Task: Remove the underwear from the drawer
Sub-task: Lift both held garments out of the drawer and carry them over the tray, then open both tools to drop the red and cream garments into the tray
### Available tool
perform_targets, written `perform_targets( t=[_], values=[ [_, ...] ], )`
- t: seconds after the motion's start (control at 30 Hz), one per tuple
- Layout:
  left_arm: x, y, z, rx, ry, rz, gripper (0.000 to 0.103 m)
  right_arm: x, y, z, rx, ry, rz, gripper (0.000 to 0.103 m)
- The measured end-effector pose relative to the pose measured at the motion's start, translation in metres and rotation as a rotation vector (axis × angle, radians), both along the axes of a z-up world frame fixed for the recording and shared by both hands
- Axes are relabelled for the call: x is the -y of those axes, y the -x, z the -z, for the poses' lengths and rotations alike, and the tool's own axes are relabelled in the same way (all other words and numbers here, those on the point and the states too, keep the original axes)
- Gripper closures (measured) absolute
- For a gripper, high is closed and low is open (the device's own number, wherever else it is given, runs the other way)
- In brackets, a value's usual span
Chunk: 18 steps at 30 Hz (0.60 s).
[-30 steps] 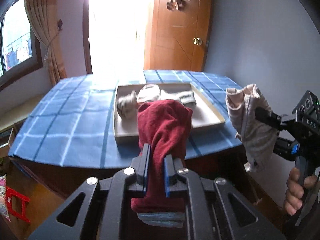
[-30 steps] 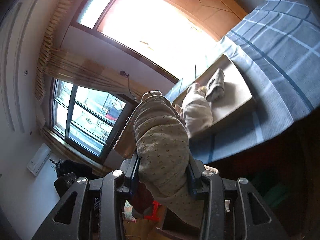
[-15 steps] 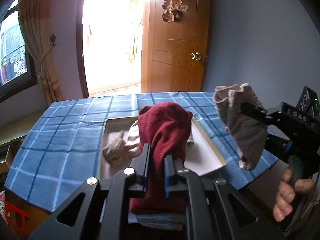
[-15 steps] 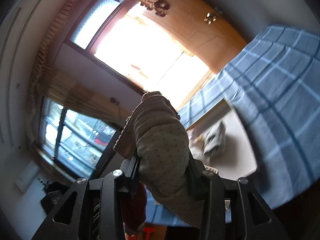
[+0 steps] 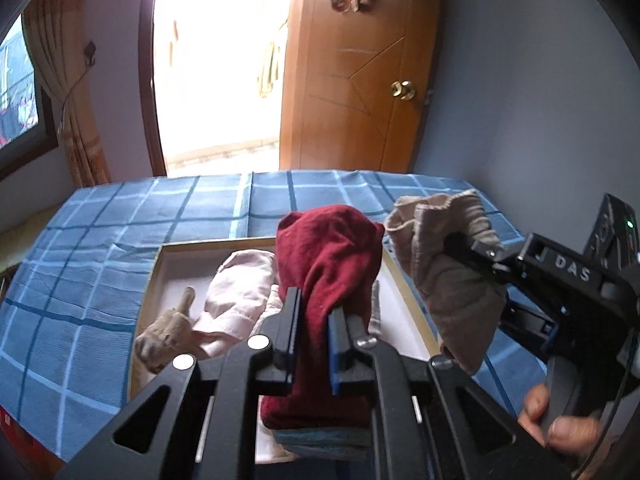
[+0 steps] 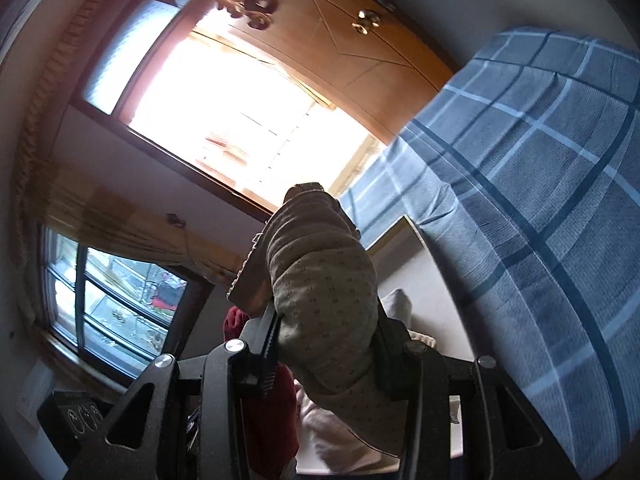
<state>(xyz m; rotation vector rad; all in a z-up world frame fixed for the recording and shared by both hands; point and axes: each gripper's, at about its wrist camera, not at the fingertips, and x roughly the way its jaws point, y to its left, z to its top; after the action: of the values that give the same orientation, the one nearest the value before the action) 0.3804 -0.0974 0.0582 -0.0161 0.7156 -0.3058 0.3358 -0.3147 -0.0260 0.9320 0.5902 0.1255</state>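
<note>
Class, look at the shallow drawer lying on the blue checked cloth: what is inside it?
Inside the drawer: pale pink underwear and a beige piece. The held red garment hides its middle.

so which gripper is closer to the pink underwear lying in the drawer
Left. The left gripper, shut on the red underwear, hangs right beside the pink underwear. The right gripper, holding the beige underwear, is off past the drawer's right rim.

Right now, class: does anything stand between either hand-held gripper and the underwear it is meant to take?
Nothing does. The left hand-held gripper is shut on the red garment; the right hand-held gripper is shut on the beige dotted garment.
</note>
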Motion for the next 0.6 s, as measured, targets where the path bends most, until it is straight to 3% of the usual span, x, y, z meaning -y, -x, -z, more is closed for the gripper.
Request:
perform_targets(
  t=[0.27, 0.6],
  values=[
    [0.014, -0.045, 0.027, -0.065, -0.022, -0.059, 0.093, 0.009, -0.038, 0.026, -0.087, 0.009, 0.027, 0.061],
    [0.029, -0.069, 0.047, -0.097, -0.079, -0.061, 0.093, 0.0, -0.072, 0.053, -0.181, 0.025, 0.009, 0.061]
  ],
)
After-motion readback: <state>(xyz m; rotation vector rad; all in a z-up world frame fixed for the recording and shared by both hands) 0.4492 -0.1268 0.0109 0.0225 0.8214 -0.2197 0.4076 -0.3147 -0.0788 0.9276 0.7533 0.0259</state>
